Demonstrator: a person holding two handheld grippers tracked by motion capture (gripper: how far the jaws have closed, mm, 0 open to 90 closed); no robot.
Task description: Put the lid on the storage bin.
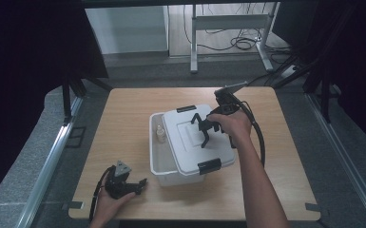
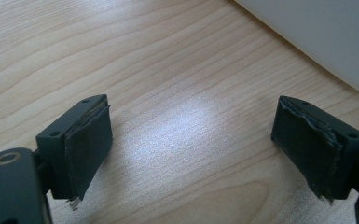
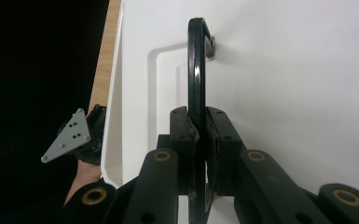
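The white storage box (image 1: 164,161) sits mid-counter (image 1: 123,118), its lid (image 1: 190,142) askew on top. Right gripper (image 3: 197,135) fingers clamp the lid's black handle (image 3: 196,70). Left gripper (image 2: 191,144), fingers wide apart, rests near the box's front-left corner.

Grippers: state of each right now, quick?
Left gripper: open, holding nothing, low over the table.
Right gripper: shut on the black lid handle of the white storage box.
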